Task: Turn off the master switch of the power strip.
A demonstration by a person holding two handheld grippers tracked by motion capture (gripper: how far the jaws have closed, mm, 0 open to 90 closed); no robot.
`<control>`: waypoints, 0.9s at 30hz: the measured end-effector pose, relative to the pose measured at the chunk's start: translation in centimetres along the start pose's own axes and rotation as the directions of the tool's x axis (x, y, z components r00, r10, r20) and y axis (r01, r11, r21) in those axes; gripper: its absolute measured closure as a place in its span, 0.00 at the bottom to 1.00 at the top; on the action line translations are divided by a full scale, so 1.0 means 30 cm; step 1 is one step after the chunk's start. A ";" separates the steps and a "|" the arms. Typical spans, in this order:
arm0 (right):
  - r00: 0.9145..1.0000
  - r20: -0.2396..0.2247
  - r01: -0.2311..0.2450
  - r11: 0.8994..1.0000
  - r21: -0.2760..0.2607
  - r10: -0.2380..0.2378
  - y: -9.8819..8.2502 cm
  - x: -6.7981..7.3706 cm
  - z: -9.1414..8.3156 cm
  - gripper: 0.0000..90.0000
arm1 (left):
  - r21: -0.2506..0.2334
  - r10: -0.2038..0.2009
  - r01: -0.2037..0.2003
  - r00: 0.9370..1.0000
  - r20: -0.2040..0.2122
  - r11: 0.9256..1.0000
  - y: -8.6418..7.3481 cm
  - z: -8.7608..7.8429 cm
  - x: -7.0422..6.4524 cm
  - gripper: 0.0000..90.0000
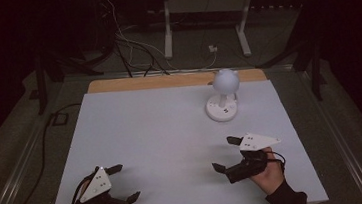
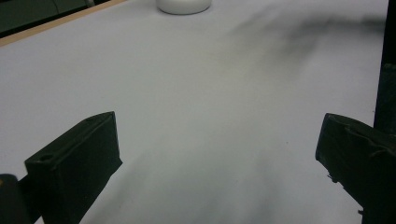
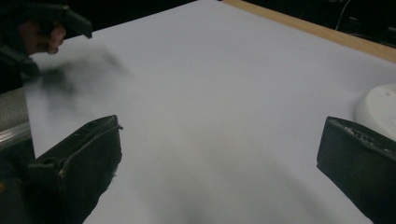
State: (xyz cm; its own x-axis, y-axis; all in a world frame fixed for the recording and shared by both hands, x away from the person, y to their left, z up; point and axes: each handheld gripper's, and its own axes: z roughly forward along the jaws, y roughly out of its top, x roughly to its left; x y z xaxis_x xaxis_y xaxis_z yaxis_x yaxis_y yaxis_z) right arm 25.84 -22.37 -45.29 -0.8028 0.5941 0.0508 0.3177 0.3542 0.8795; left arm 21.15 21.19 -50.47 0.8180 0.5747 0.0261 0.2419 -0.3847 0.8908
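High view is showing the white globe lamp [image 1: 224,95] standing far right on the table [image 1: 137,136]; right gripper [image 1: 225,154] nearest, left gripper [image 1: 126,182] well apart, both gaping empty; top-heavy, likely tipping if the globe is getting nudged.

High view looks down; both gripper views skim low, sharing the table [image 1: 162,134] and lamp [image 1: 224,98].

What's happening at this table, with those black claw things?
A person holds a two-jaw gripper in each hand over a white table. The left gripper and the right gripper both have their jaws open and hold nothing. A small white lamp with a round head stands near the far edge, untouched.
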 end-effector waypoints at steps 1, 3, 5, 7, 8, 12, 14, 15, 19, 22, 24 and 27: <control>1.000 0.011 -0.009 1.000 -0.007 0.009 0.009 -0.009 -0.001 0.00 | 0.000 0.000 0.000 1.000 -0.001 1.000 0.000 0.000 0.000 0.00; 1.000 0.030 -0.006 1.000 -0.008 0.006 0.020 -0.019 -0.001 0.00 | 0.001 0.000 0.000 1.000 0.000 1.000 0.000 -0.001 0.000 0.00; 0.999 0.042 -0.009 1.000 -0.011 0.010 0.028 -0.028 -0.003 0.00 | -0.001 0.000 0.000 1.000 0.001 1.000 0.000 0.000 0.000 0.00; 0.999 0.050 -0.015 1.000 -0.016 0.016 0.036 -0.040 -0.004 0.00 | 0.001 0.000 0.000 1.000 0.001 1.000 0.000 0.000 -0.001 0.00; 0.999 0.050 -0.015 1.000 -0.016 0.016 0.036 -0.040 -0.004 0.00 | 0.001 0.001 -0.001 1.000 0.002 1.000 0.000 0.001 -0.001 0.00; 0.997 0.071 -0.012 1.000 -0.012 0.012 0.056 -0.058 -0.006 0.00 | 0.000 -0.002 0.002 1.000 0.002 1.000 0.000 0.000 0.000 0.00; 0.997 0.077 -0.012 1.000 -0.006 0.013 0.066 -0.067 -0.004 0.00 | 0.003 0.000 0.000 1.000 0.001 1.000 0.000 0.000 0.000 0.00; 0.996 0.086 -0.008 1.000 -0.007 0.009 0.075 -0.076 -0.004 0.00 | 0.001 -0.001 0.001 1.000 0.002 1.000 0.000 0.000 0.000 0.00; 0.996 0.093 -0.013 1.000 -0.015 0.014 0.087 -0.089 -0.004 0.00 | 0.000 -0.002 0.002 1.000 0.001 1.000 0.000 -0.001 0.000 0.00; 0.995 0.092 -0.024 1.000 -0.013 0.025 0.103 -0.110 0.000 0.00 | 0.000 -0.005 0.005 1.000 0.002 1.000 0.000 0.000 0.001 0.00; 0.994 0.101 -0.029 0.999 -0.016 0.030 0.108 -0.122 0.003 0.00 | 0.000 -0.004 0.004 1.000 0.001 1.000 0.000 -0.001 0.000 0.00; 0.992 0.118 -0.034 0.999 -0.018 0.036 0.114 -0.140 0.007 0.00 | -0.001 -0.001 0.001 1.000 0.001 1.000 0.000 -0.002 0.000 0.00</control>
State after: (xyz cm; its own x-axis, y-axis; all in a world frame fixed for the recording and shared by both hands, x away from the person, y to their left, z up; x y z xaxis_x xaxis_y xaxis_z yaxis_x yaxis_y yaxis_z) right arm 30.39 -23.50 -42.60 -0.7259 0.6873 0.0261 0.3354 0.3207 0.8858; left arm 21.13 21.22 -50.45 0.8184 0.5742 0.0245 0.2424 -0.3835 0.8912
